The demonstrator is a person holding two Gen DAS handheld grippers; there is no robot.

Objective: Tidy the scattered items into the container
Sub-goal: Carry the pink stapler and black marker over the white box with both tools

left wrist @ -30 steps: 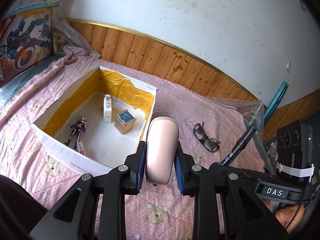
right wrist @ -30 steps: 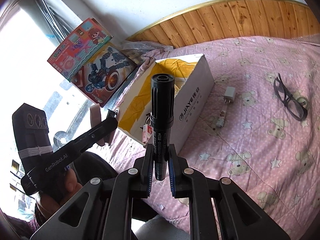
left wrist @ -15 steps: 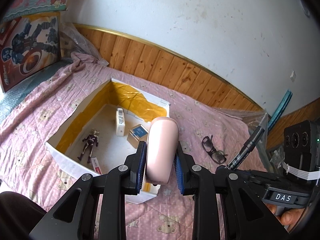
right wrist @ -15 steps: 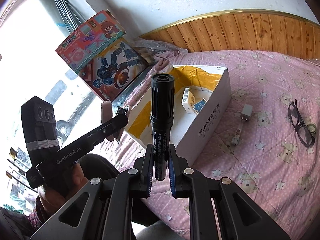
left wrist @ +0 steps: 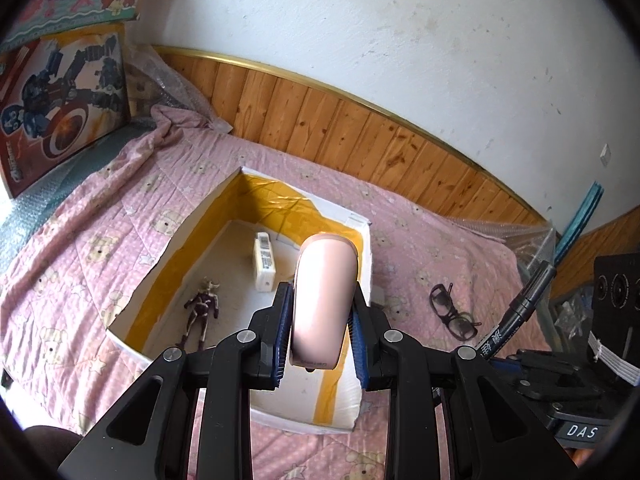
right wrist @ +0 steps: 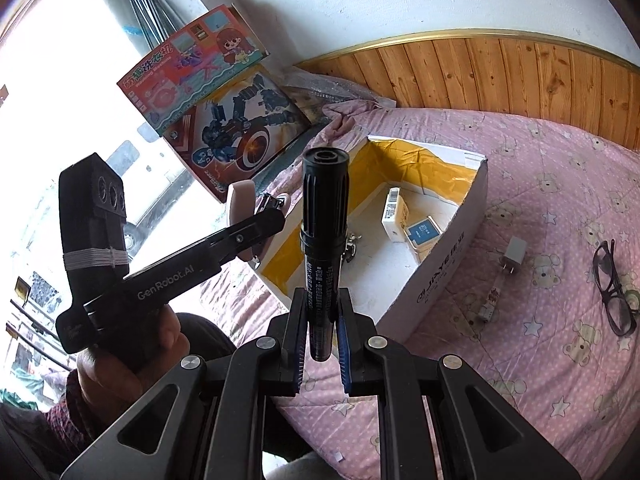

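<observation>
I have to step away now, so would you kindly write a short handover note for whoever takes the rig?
Left gripper: shut on the pink case, held above the white box.
Right gripper: shut on the black marker, held in the air on the near side of the box.
Done: toy figure, white packet and small blue-topped box lie inside the box.
Left: drop the case and marker in, then collect the glasses, the charger plug and the small item beside it from the pink bedspread.
</observation>
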